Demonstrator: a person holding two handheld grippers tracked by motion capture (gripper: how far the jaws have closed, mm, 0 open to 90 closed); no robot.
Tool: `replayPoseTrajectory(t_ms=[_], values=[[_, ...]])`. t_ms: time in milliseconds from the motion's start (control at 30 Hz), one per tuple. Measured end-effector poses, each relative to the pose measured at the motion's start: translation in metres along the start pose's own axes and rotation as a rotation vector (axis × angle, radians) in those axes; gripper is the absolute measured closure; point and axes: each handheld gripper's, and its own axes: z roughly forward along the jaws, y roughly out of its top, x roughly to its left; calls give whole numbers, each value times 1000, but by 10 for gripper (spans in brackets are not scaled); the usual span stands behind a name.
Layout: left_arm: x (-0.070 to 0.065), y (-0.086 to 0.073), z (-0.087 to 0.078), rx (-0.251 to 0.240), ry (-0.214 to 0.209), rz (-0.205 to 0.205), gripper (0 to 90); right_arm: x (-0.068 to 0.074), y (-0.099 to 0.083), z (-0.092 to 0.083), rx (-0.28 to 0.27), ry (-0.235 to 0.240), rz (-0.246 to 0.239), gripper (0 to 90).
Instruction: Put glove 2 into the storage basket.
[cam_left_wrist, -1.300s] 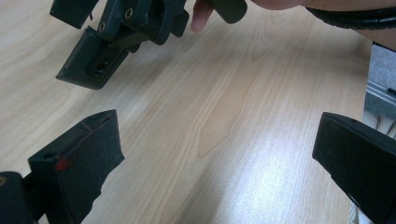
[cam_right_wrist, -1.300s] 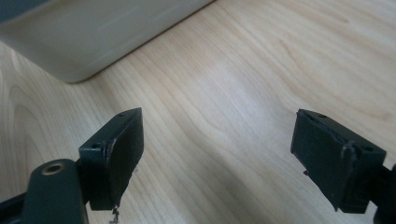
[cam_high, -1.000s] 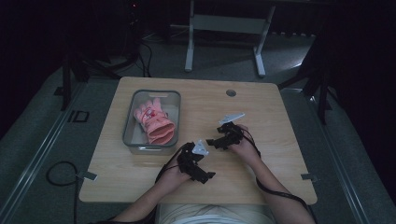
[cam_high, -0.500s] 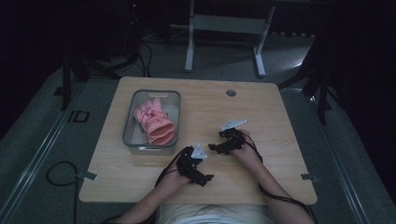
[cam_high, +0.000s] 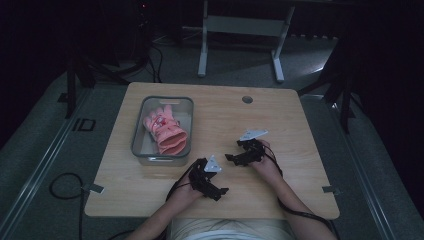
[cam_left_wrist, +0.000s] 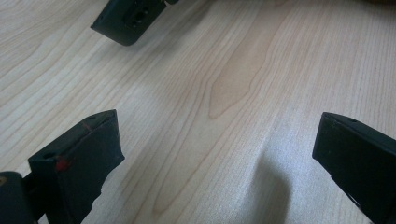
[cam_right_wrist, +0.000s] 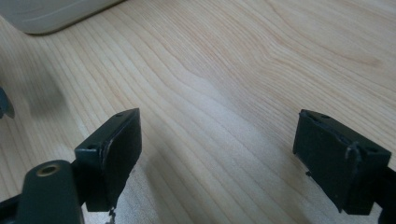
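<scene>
pink glove (cam_high: 165, 130) in bin (cam_high: 141, 131), cuff toward person | left gripper (cam_left_wrist: 219, 154) spread | right gripper (cam_right_wrist: 217, 154) spread

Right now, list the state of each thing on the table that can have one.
Left claw: open, empty, low over bare wood.
Right claw: open, empty, low over bare wood.
Clear rectangular plastic bin: upright, uncovered, glove inside.
Pink knitted glove: lying in the bin, cuff toward the person.

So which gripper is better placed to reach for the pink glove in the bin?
Probably the left. The left gripper sits just below the bin holding the pink glove; the right gripper is farther off. Both are open and empty over the table.
</scene>
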Motion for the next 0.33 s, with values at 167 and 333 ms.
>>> replayPoseTrajectory(t_ms=[167,333], values=[[0,-1,0,2,-2,3,9,2,0,1,7,-8,-23,153],[0,-1,0,2,-5,5,9,2,0,1,8,-8,-25,153]])
